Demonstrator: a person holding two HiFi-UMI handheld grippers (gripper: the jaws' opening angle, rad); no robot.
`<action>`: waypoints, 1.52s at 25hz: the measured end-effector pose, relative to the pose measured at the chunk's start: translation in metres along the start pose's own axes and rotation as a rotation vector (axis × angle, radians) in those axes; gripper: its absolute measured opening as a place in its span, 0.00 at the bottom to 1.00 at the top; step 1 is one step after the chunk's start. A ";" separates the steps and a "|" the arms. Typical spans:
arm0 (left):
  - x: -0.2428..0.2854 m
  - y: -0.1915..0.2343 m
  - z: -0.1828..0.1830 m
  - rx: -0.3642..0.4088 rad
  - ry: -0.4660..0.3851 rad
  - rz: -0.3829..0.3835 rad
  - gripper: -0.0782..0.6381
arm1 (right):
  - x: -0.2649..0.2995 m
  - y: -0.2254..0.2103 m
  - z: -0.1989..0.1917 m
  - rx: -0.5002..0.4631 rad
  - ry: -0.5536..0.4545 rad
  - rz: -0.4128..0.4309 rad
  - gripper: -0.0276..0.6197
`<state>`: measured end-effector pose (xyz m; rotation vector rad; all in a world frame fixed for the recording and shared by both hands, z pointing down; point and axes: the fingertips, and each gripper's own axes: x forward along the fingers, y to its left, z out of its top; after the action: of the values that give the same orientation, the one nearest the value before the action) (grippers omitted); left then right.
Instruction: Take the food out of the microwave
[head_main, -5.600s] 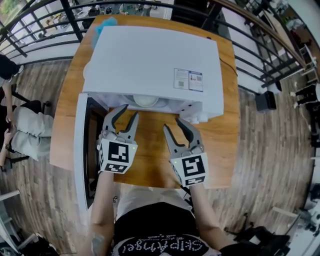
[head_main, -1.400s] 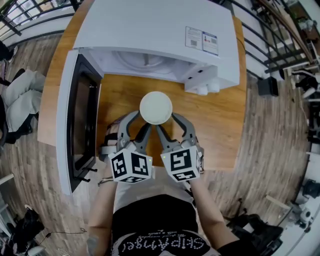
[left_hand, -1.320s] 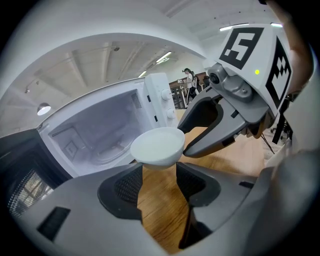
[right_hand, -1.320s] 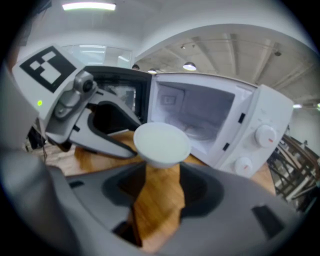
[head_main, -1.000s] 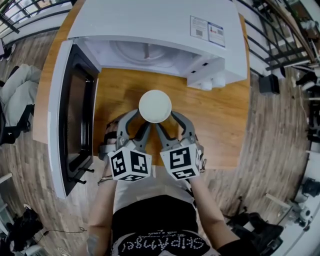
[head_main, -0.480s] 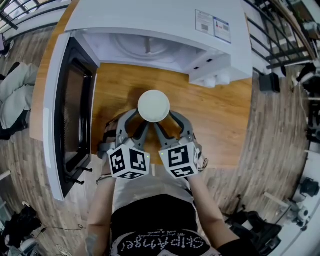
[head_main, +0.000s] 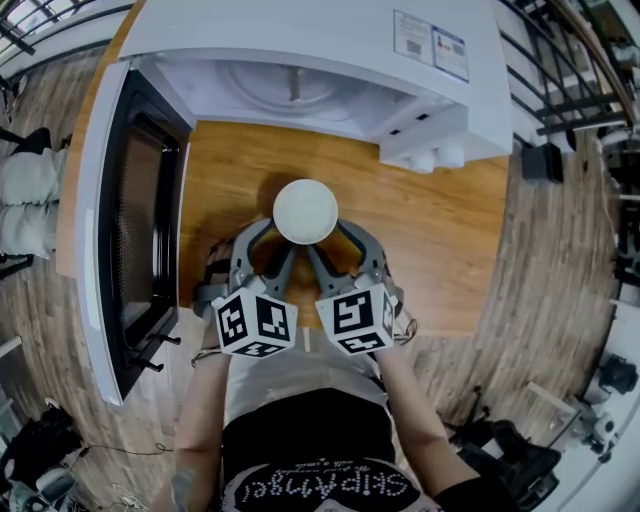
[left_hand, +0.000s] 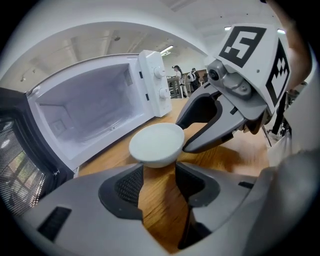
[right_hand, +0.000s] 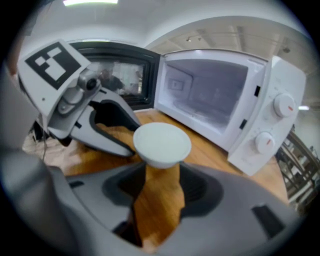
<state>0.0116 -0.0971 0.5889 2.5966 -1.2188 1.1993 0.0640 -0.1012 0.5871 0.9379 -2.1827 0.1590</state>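
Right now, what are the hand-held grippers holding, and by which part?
A white bowl: the left hand-held gripper and the right hand-held gripper each clasp its lower body, below the rim, from opposite sides.

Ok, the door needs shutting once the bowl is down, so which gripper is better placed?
Left. The open door stands left of the left gripper; the right gripper would have to reach across. Both carry the bowl for now; the left jaws, with it between them, have just closed further.
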 end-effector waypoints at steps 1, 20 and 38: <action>0.000 -0.001 -0.001 -0.003 0.000 0.000 0.43 | 0.000 0.000 -0.001 -0.006 0.001 0.000 0.40; -0.020 0.002 -0.002 -0.028 -0.007 0.001 0.42 | -0.018 0.003 -0.002 0.064 -0.027 0.036 0.40; -0.064 0.053 0.064 -0.318 -0.217 0.099 0.15 | -0.056 -0.046 0.071 0.299 -0.239 -0.043 0.10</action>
<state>-0.0087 -0.1143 0.4871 2.4975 -1.4541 0.6768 0.0791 -0.1287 0.4905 1.2229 -2.3976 0.3784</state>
